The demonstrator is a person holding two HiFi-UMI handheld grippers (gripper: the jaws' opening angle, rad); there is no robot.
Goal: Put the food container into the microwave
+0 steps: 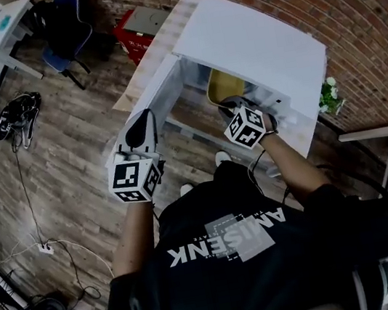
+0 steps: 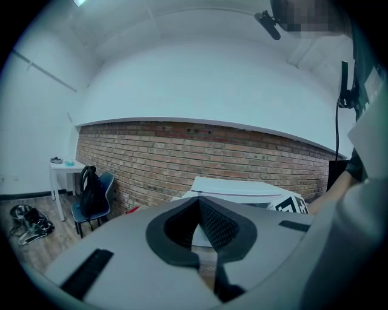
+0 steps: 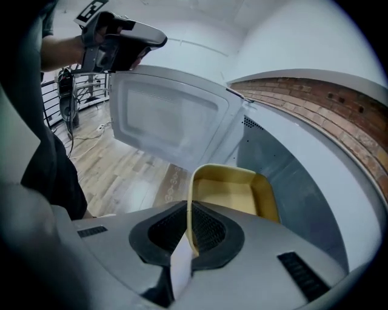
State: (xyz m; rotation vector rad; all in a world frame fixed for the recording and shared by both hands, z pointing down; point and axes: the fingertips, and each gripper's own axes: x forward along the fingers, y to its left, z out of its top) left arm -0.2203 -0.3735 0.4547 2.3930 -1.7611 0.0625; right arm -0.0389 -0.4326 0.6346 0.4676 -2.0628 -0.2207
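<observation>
A yellow food container hangs by its near rim from my right gripper, which is shut on that rim. The container sits at the mouth of the white microwave, over the cavity floor. In the head view the yellow container shows just inside the opening, in front of the right gripper. The microwave door stands swung open to the left. My left gripper is by the door's outer edge, with its jaws shut and nothing between them.
The microwave stands on a light wooden table against a brick wall. A red box, a dark chair and a white desk are to the far left. A small plant is at the right. Cables and shoes lie on the floor.
</observation>
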